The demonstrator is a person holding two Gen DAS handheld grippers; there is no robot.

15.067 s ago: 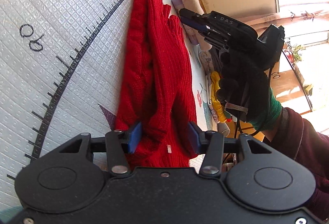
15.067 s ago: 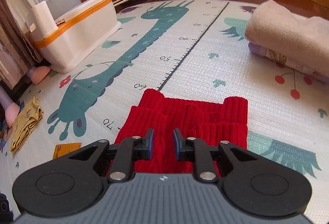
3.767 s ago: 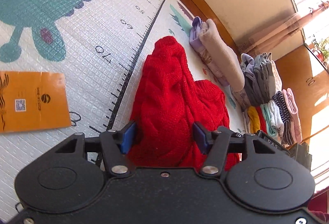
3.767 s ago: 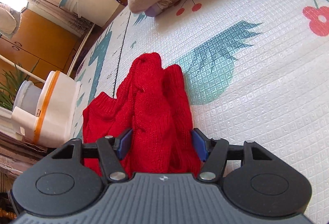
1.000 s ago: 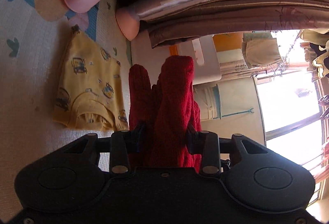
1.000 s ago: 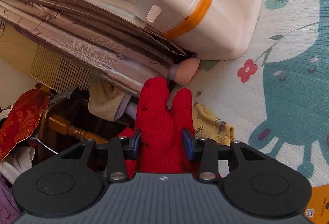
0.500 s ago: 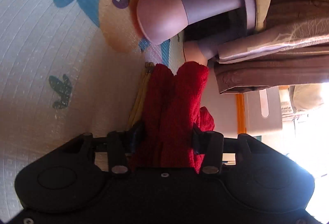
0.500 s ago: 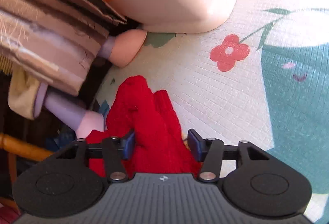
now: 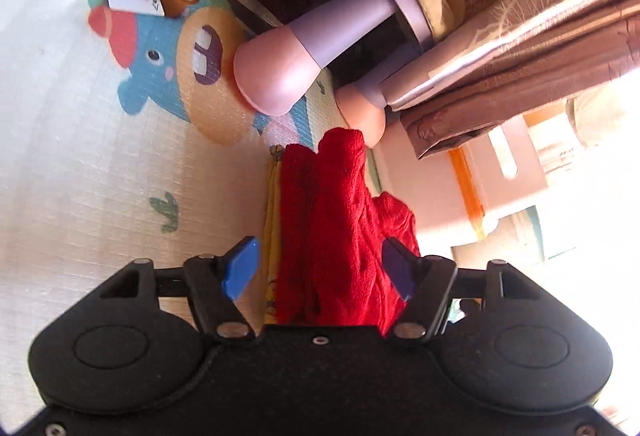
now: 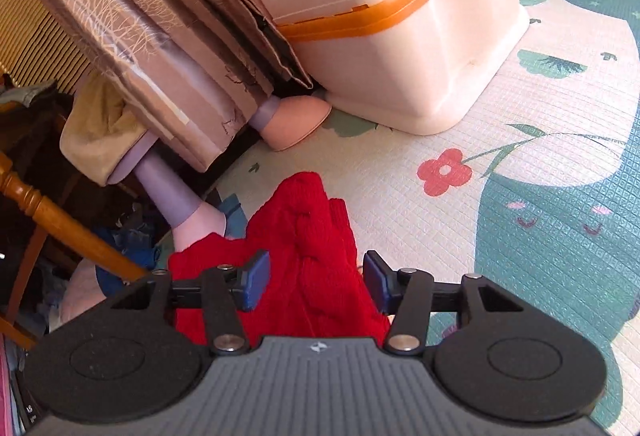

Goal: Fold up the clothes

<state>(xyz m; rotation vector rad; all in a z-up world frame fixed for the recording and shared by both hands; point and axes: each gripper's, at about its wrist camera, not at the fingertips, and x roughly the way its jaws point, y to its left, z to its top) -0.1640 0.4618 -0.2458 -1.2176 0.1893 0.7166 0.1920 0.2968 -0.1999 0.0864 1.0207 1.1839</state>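
The folded red sweater (image 9: 340, 232) lies on the play mat (image 9: 80, 196) near the edge where the brown curtain (image 9: 520, 36) hangs down. In the left wrist view it rests on top of a yellow garment (image 9: 271, 220), of which only a thin strip shows along the sweater's left side. The left tongs (image 9: 320, 268) stand wide, their blue pads (image 9: 240, 272) set apart on either side of the sweater; the left pad is clear of the cloth, and the right pad is at the sweater's edge, though contact cannot be told.

In the right wrist view the sweater (image 10: 312, 260) again lies between the two fingers. The right tongs (image 10: 316, 280) are also wide, with the dark blue pads (image 10: 254, 280) spread to both sides of the knit; whether they touch it cannot be told.

Beyond the sweater stand two lilac legs with pink feet (image 10: 292, 120), partly under the curtain (image 10: 160, 36). A white and orange plastic potty (image 10: 400, 36) sits on the mat (image 10: 520, 196) just beside the nearer pink foot. A wooden chair leg (image 10: 52, 220) slants at the left, with blue cloth (image 10: 128, 248) behind it. The mat shows a red flower print (image 10: 444, 172) and a teal animal shape (image 10: 560, 236).
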